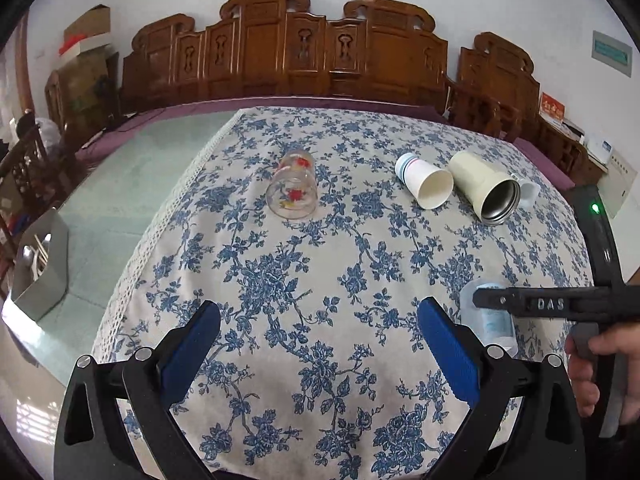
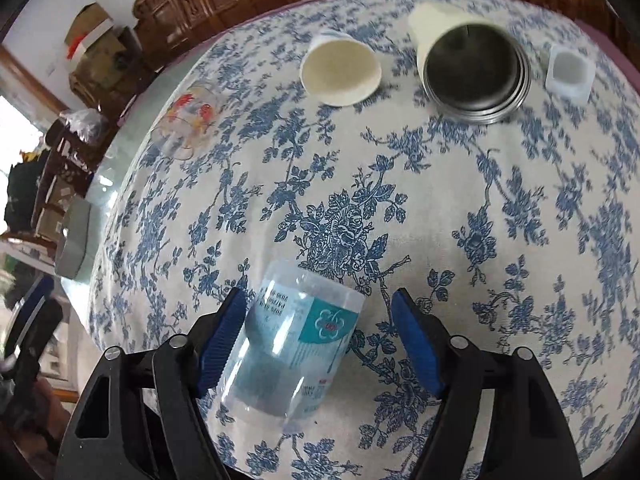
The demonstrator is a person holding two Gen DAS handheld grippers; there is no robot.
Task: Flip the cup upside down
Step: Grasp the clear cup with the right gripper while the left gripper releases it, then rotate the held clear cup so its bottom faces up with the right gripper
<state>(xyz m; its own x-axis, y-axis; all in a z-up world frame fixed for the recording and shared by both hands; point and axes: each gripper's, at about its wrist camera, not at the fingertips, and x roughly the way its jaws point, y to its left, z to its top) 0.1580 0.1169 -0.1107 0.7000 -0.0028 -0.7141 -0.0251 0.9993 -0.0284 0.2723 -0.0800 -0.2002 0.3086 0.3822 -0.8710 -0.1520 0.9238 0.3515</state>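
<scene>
A clear plastic cup with a teal label [image 2: 296, 336] lies on its side on the blue-flowered tablecloth [image 2: 460, 208]. My right gripper [image 2: 320, 320] is open around it, its left pad close to the cup wall. In the left wrist view the same cup [image 1: 490, 316] lies at the right, partly behind the black body of the right gripper [image 1: 540, 304]. My left gripper [image 1: 320, 320] is open and empty above bare cloth near the table's front.
A glass with red flowers [image 1: 292, 190], a white paper cup [image 1: 426, 184], a cream metal-lined tumbler [image 1: 486, 188] and a small translucent cup [image 2: 568, 72] all lie on their sides farther back. A grey box [image 1: 40, 268] stands at the left. Carved wooden furniture [image 1: 280, 52] lines the wall.
</scene>
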